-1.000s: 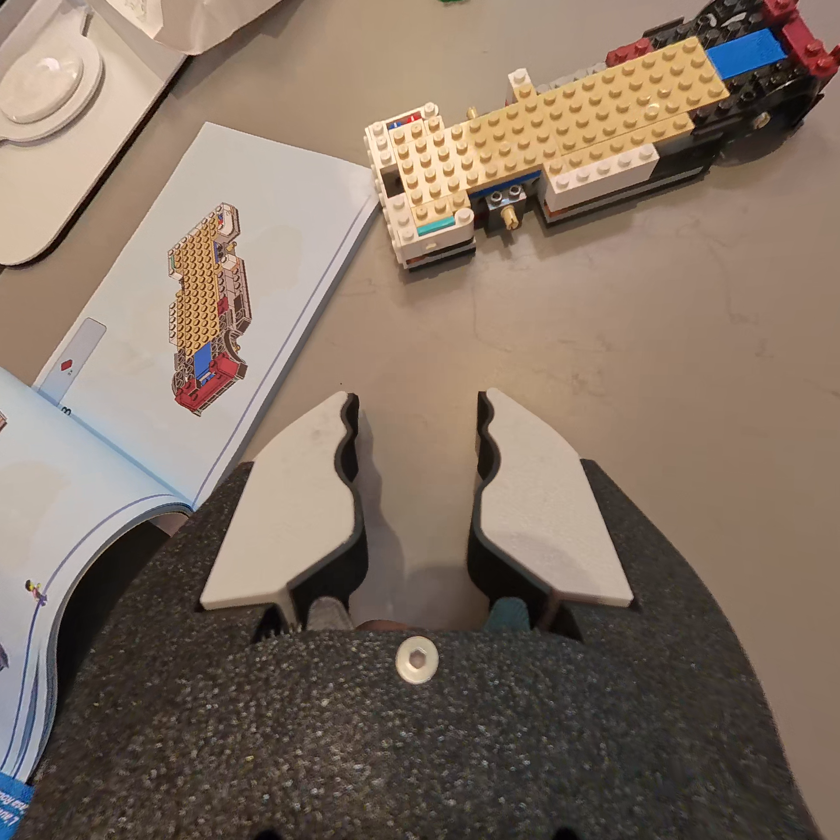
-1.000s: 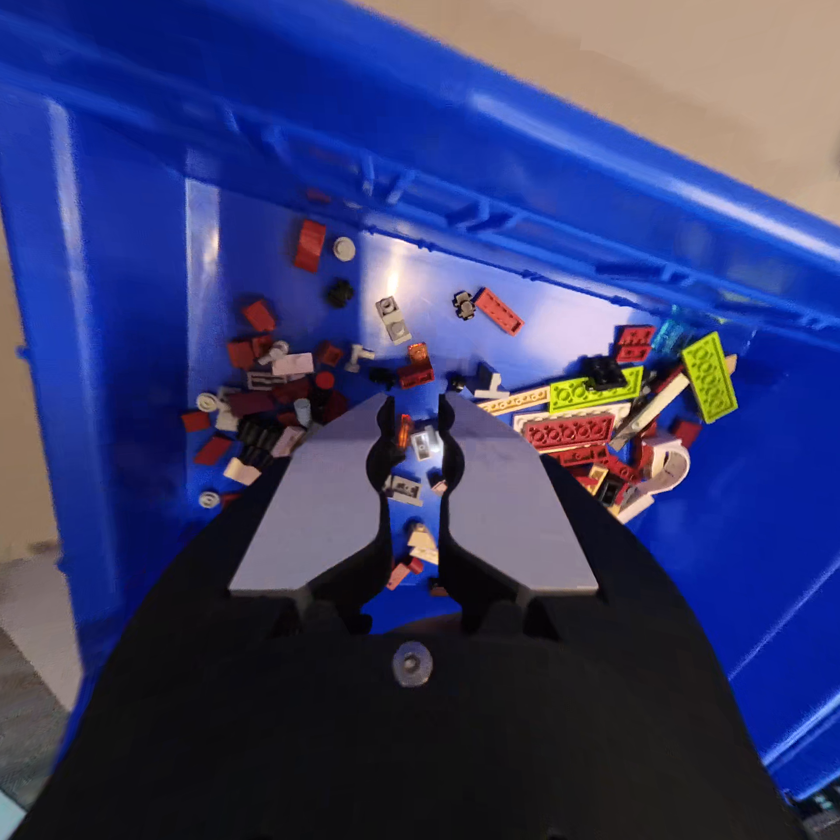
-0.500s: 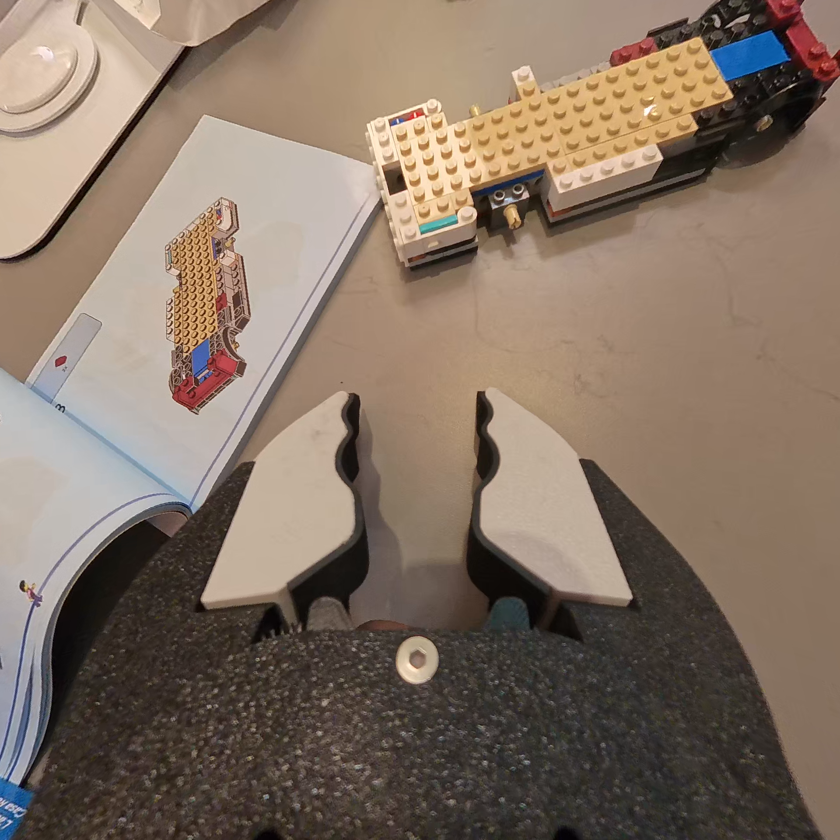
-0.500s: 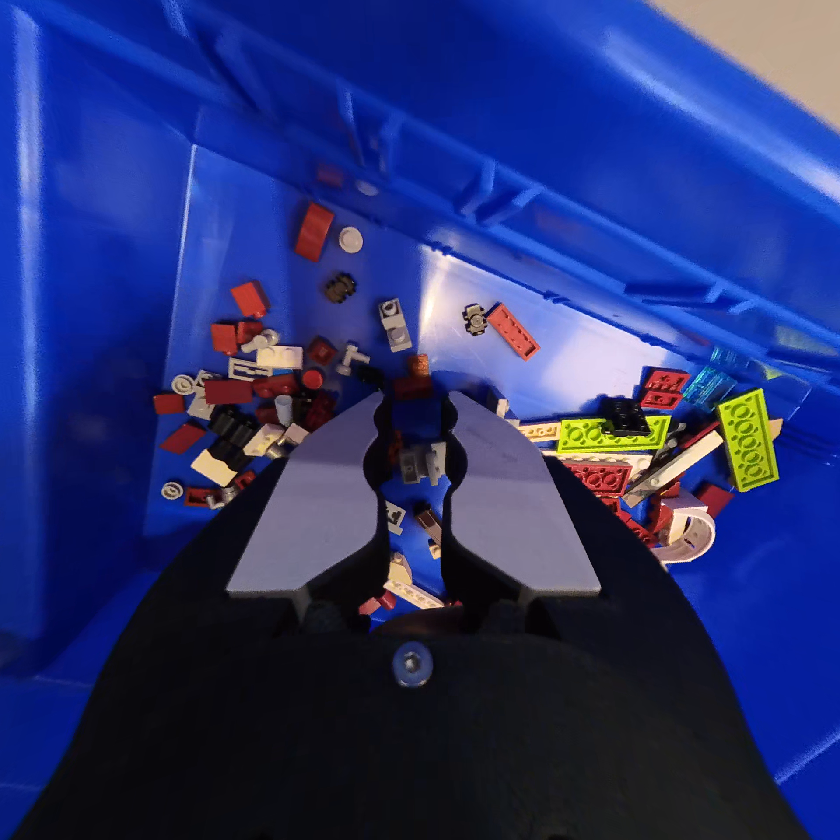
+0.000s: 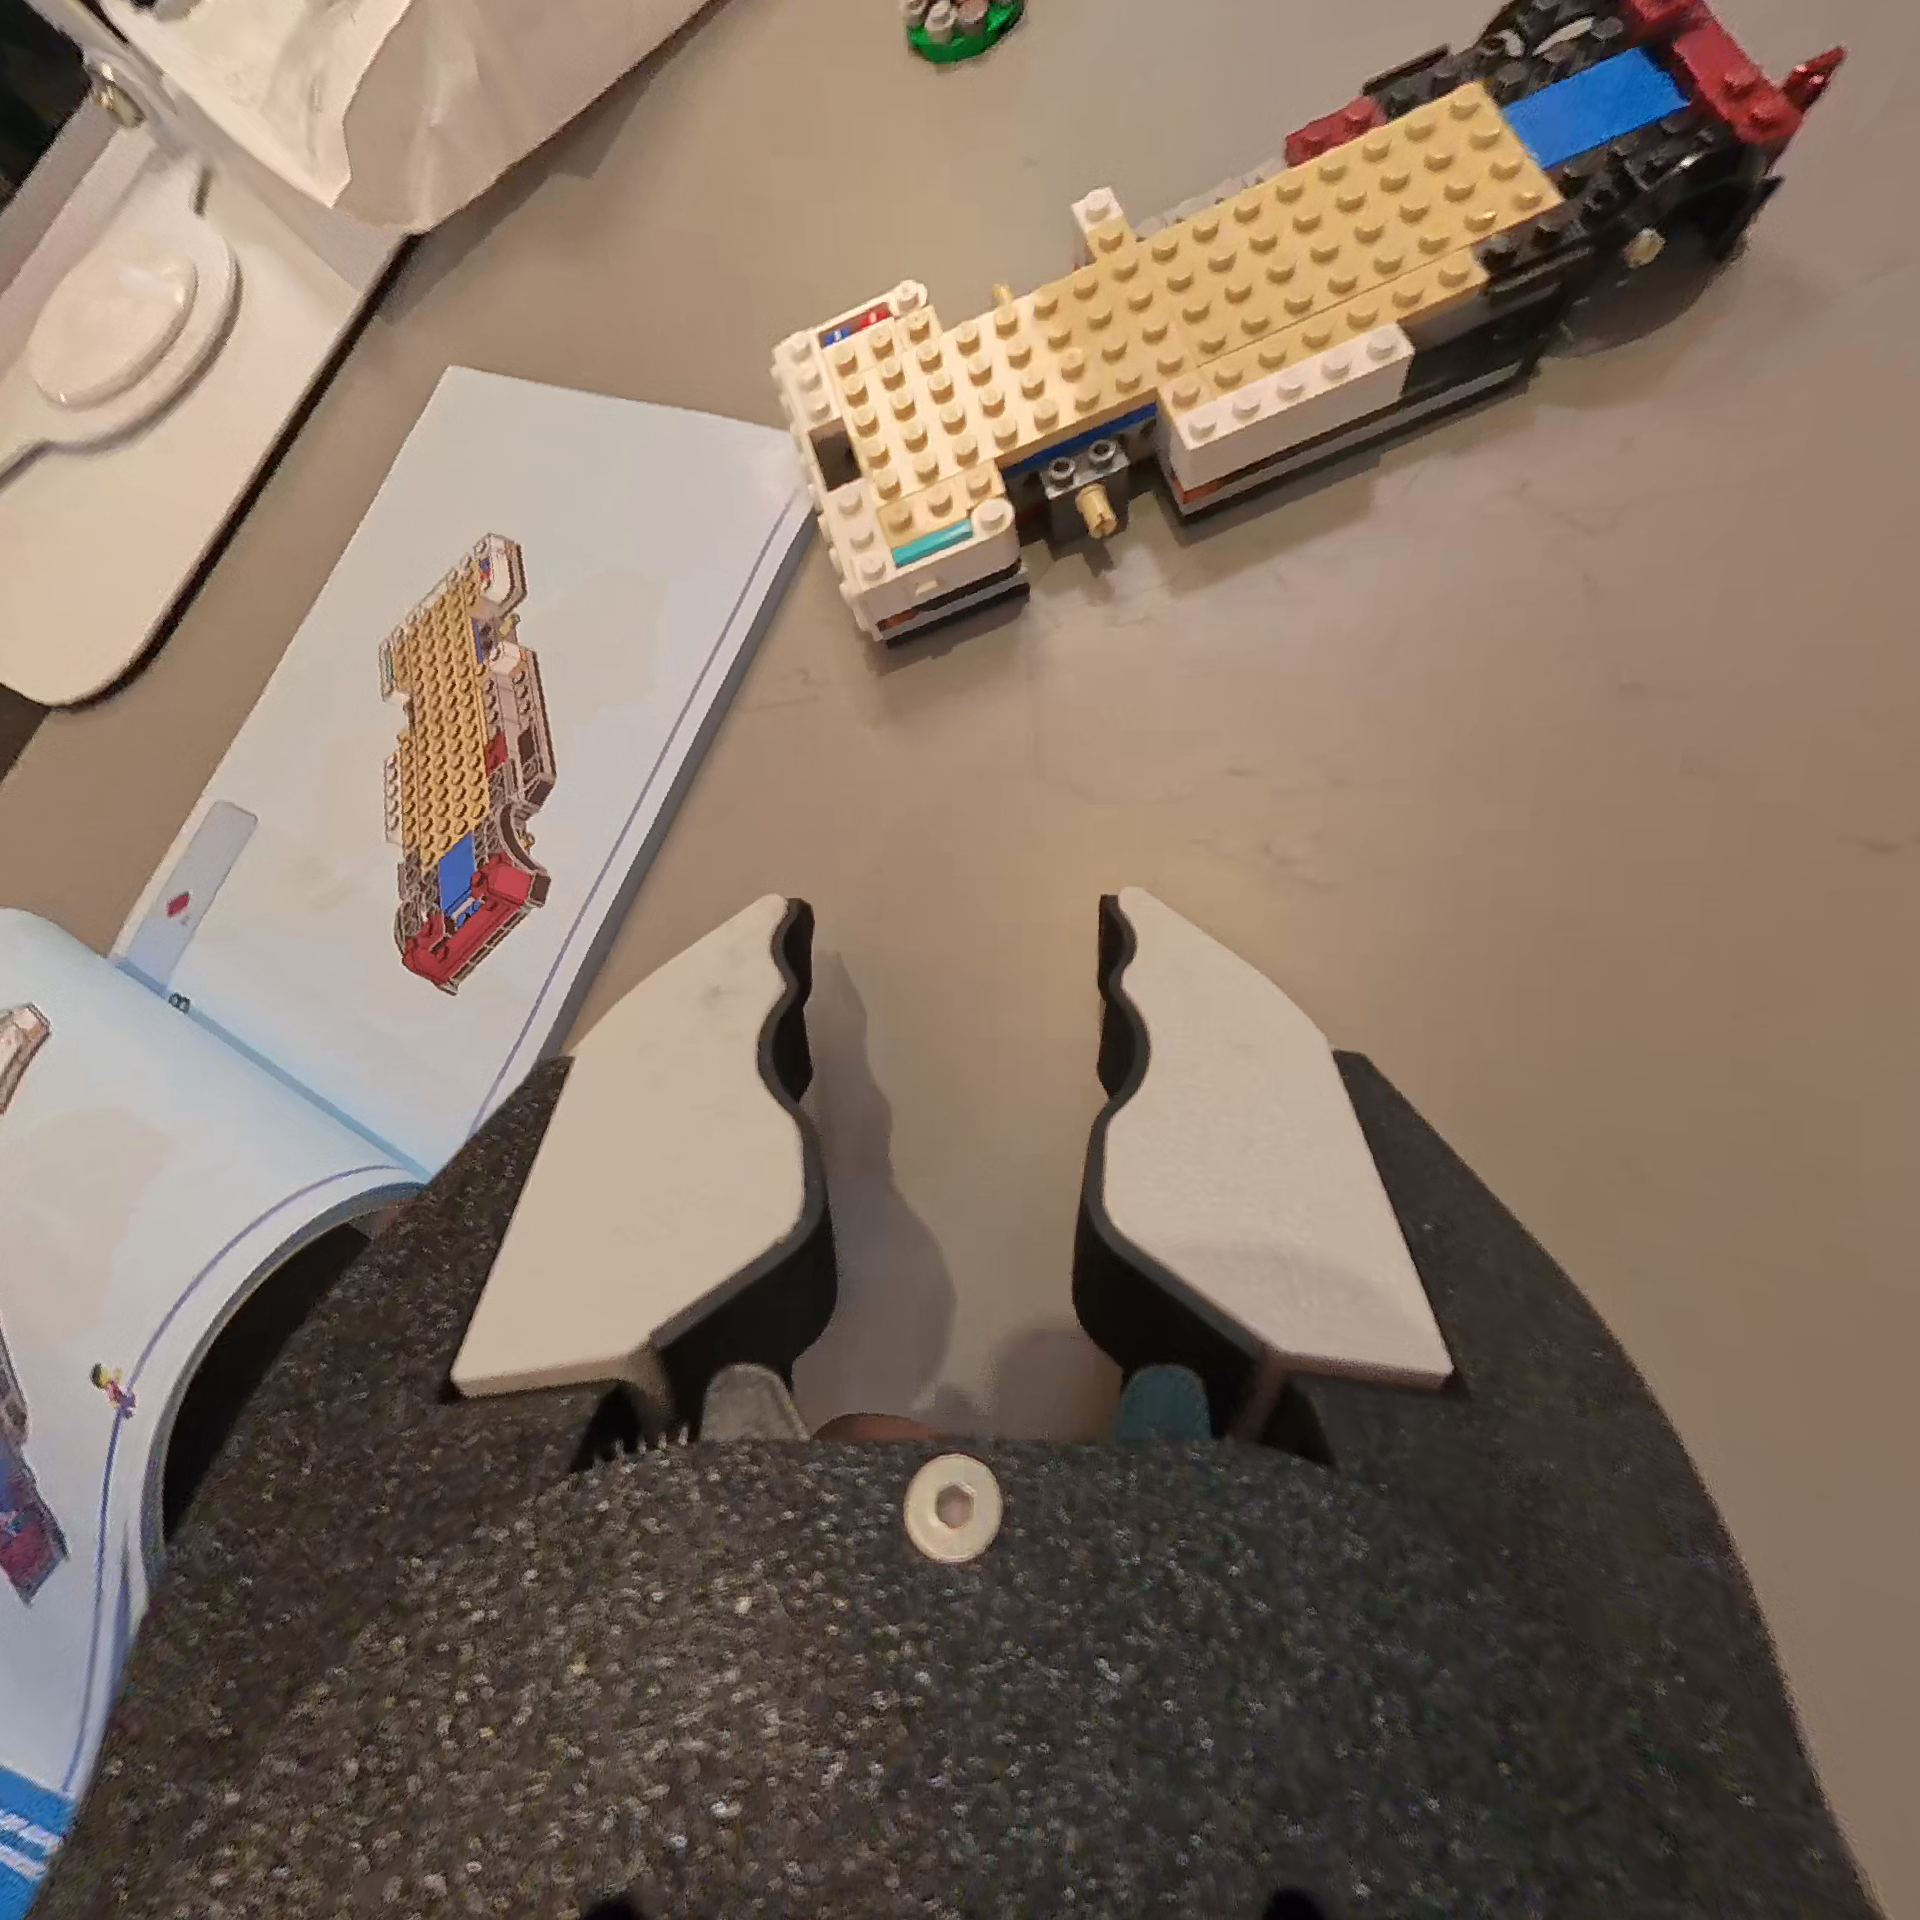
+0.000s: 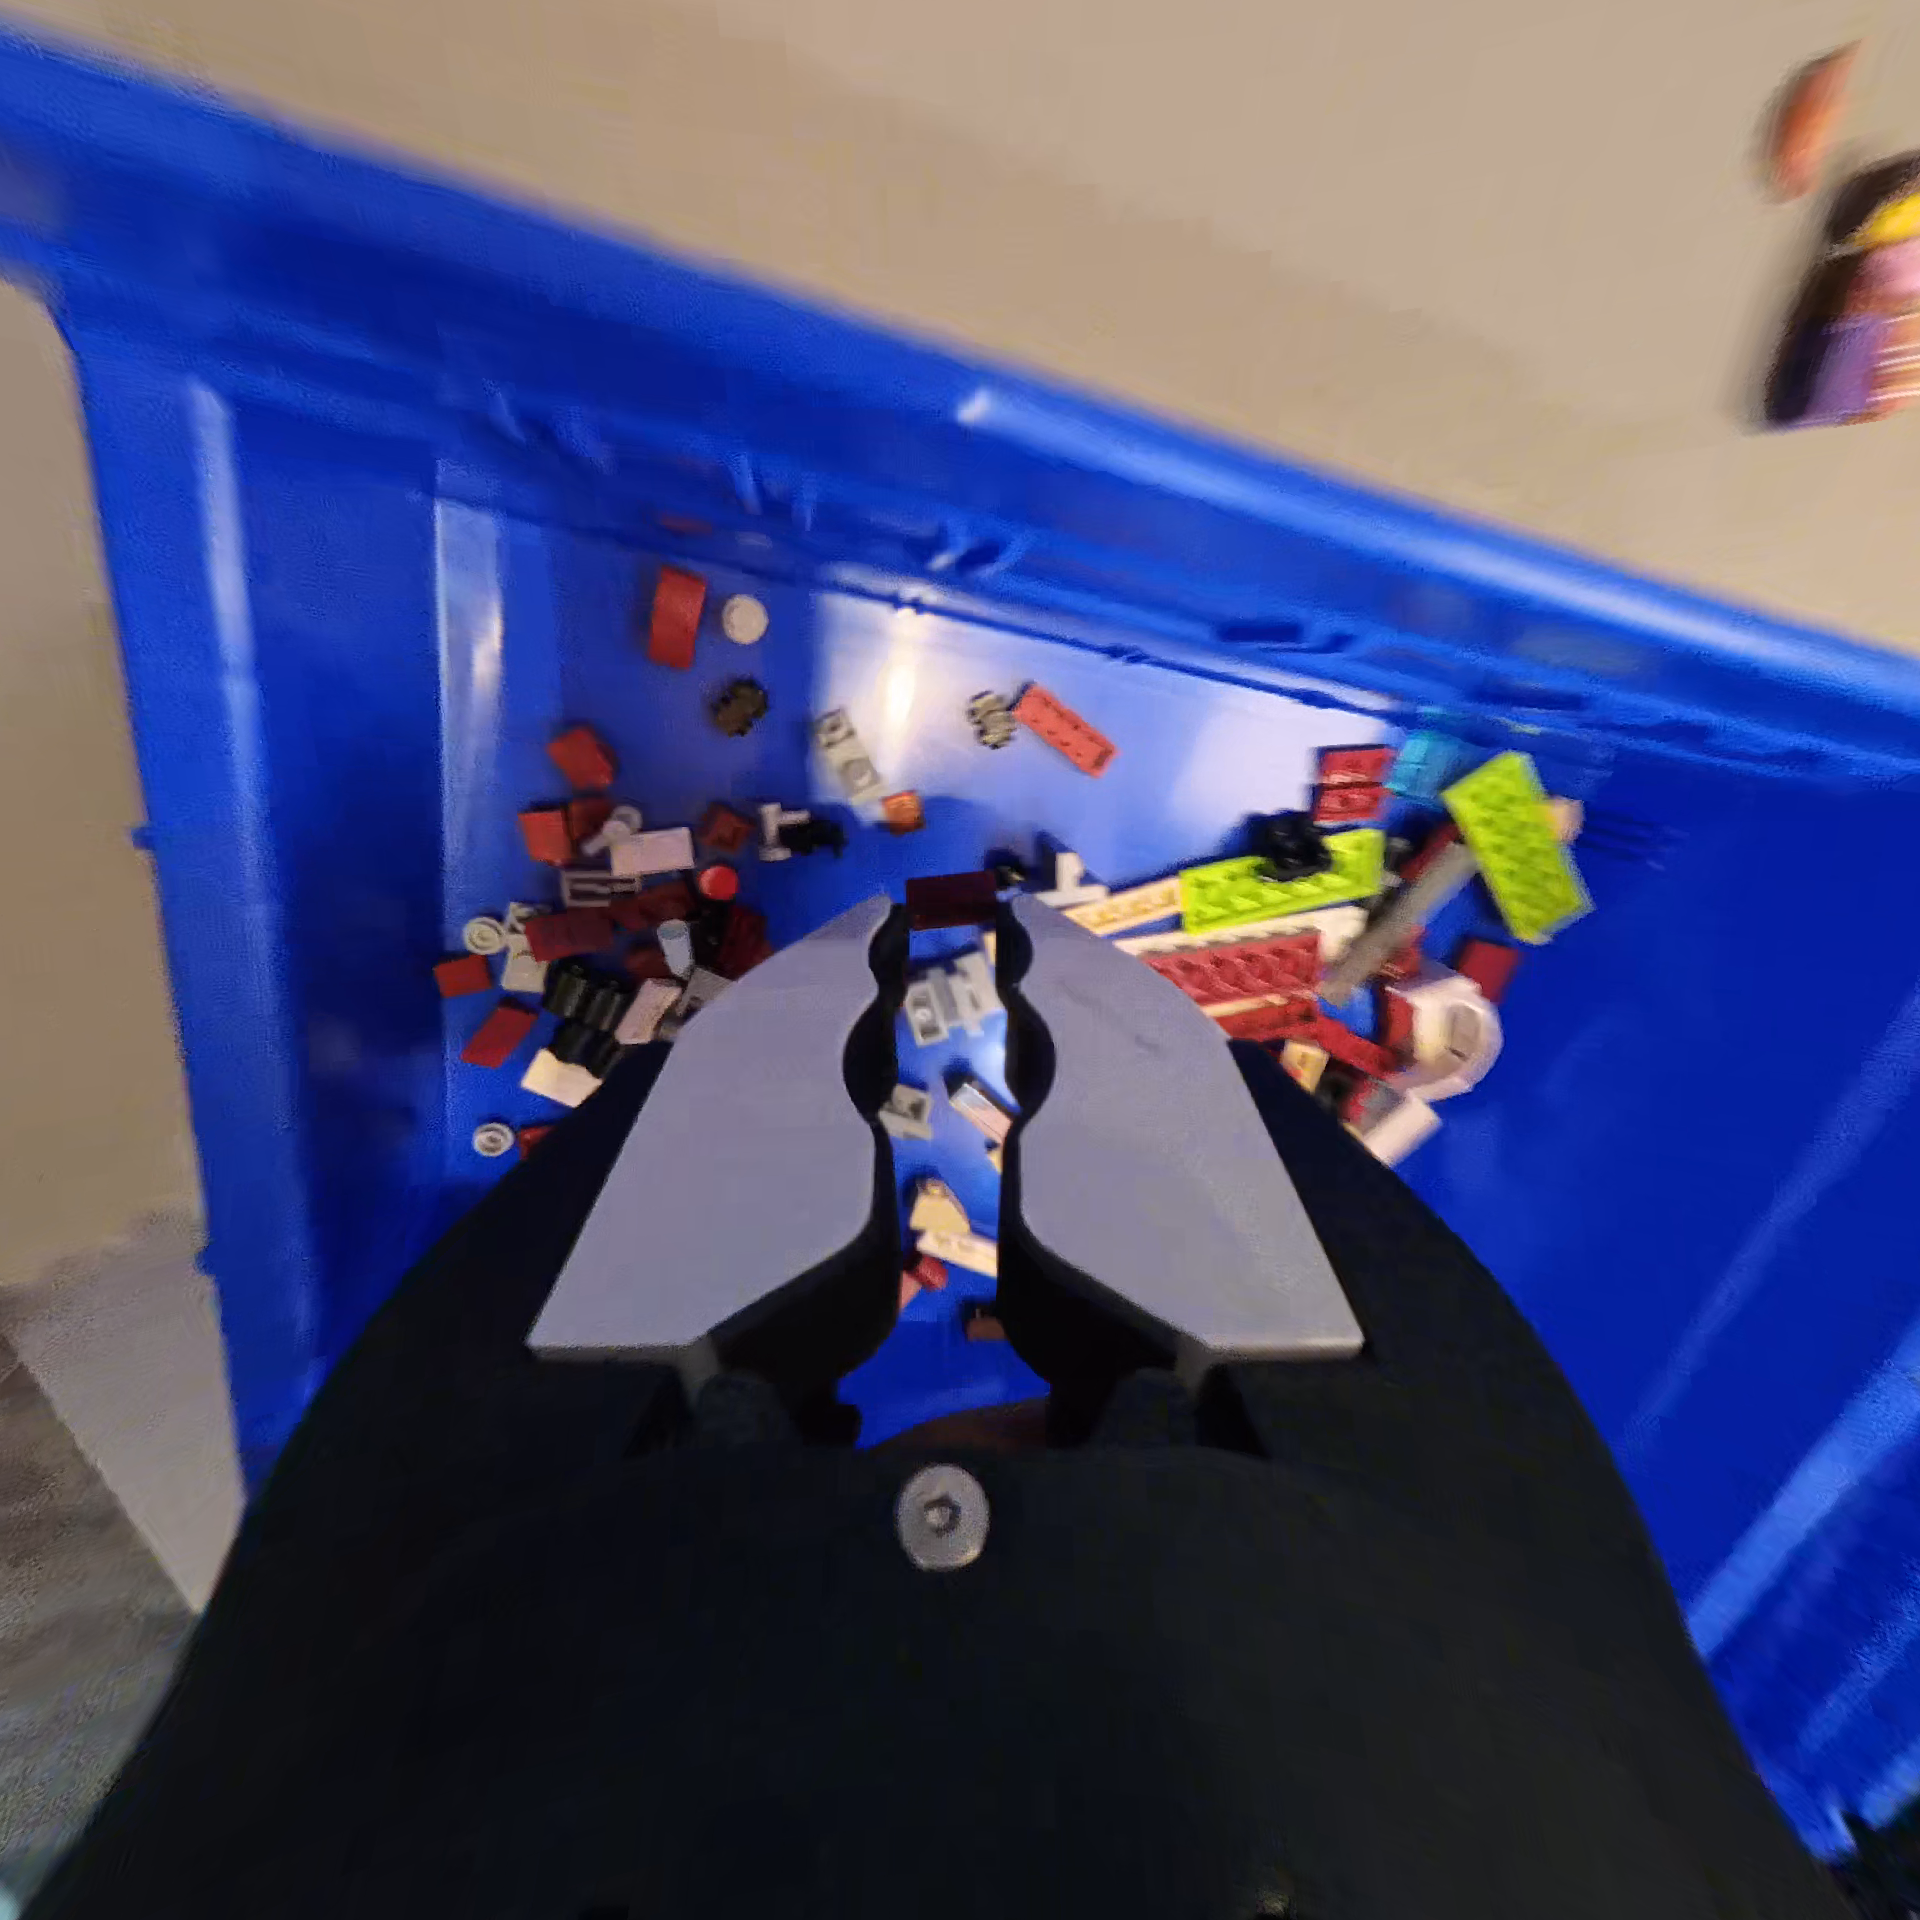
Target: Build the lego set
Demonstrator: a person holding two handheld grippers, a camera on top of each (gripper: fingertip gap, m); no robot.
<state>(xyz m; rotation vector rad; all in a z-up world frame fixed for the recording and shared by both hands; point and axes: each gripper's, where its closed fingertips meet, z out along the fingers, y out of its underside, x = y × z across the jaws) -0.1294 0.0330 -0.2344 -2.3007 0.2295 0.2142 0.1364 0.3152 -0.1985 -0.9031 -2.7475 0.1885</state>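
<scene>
In the right wrist view my right gripper [image 6: 951, 909] is shut on a small dark red brick [image 6: 950, 898], pinched between its fingertips above the floor of a blue bin [image 6: 1143, 488]. Loose bricks in red, white, black and lime green lie below it in the bin. In the left wrist view my left gripper [image 5: 954, 914] is open and empty over the bare grey table [image 5: 1455, 831]. A partly built brick vehicle [image 5: 1195, 343], tan on top with white sides and a dark red and blue end, lies ahead of it.
An open instruction booklet [image 5: 436, 748] lies left of the left gripper. A white moulded tray [image 5: 125, 343] and crumpled paper bag [image 5: 343, 94] sit at the far left. A small green piece [image 5: 961, 21] lies at the top edge. A blurred minifigure [image 6: 1849, 260] shows beyond the bin.
My right gripper reached down into the bin, closed on the dark red brick and has lifted back up with it. The left gripper stayed open and shifted only slightly.
</scene>
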